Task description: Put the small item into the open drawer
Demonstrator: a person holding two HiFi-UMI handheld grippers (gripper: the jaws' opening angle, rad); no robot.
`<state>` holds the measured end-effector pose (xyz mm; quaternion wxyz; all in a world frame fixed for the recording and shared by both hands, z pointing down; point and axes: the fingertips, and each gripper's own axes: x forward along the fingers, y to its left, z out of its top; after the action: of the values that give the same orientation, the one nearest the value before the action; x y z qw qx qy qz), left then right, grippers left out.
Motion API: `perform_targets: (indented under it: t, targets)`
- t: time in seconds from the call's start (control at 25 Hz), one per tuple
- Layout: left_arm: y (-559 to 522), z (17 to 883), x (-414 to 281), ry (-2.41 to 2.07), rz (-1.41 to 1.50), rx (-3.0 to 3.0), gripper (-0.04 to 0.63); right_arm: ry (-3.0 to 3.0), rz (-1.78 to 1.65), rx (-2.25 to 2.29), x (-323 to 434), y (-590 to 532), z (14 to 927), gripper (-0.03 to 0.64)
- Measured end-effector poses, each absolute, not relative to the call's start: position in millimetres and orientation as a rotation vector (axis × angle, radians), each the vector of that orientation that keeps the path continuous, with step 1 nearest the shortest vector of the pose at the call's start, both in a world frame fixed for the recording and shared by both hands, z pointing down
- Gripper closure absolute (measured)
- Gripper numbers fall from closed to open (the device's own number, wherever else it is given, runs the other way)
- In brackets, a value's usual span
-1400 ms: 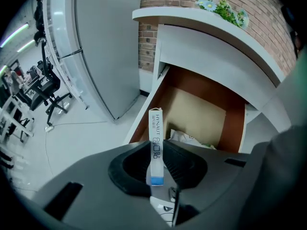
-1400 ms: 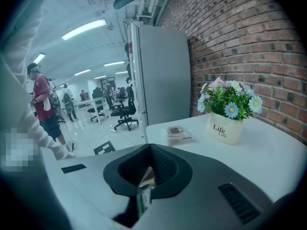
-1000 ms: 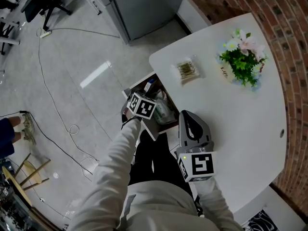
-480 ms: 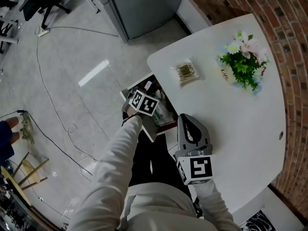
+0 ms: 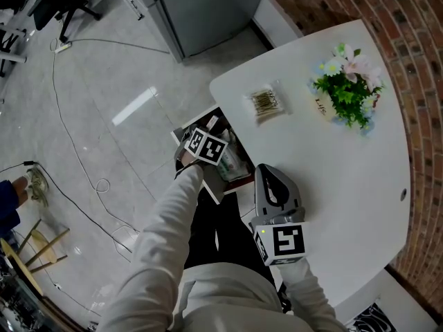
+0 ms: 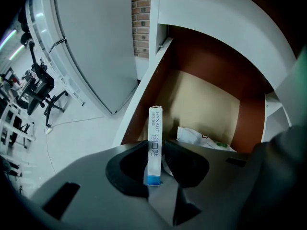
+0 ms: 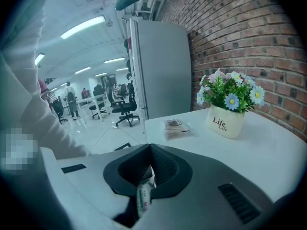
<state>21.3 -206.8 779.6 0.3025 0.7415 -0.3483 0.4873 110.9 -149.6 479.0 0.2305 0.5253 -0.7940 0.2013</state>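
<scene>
Now: release of box (image 6: 155, 143) over drawer (image 6: 201, 99).
Noted left jaws just spread, slack around box; expect drop into drawer. Right jaws clenched on packet (image 7: 143, 198).

The drawer (image 6: 201, 104) juts from under the table (image 5: 346, 178) bearing packet (image 5: 265, 104) and flowerpot (image 5: 344, 92).

The left tool (image 6: 156, 151) has just been opening its jaws, an upright slim box (image 6: 155, 131) between them. The open drawer (image 6: 204, 68) beyond holds a white packet (image 6: 192, 136).
</scene>
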Motion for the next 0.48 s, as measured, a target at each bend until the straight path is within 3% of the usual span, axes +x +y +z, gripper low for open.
perform_targets:
  t: [0.48]
  targets:
    - [-205,735,9,-1.006,1.189,2.015,0.466,-2.221,0.533,1.438,101,-145,470,0.591]
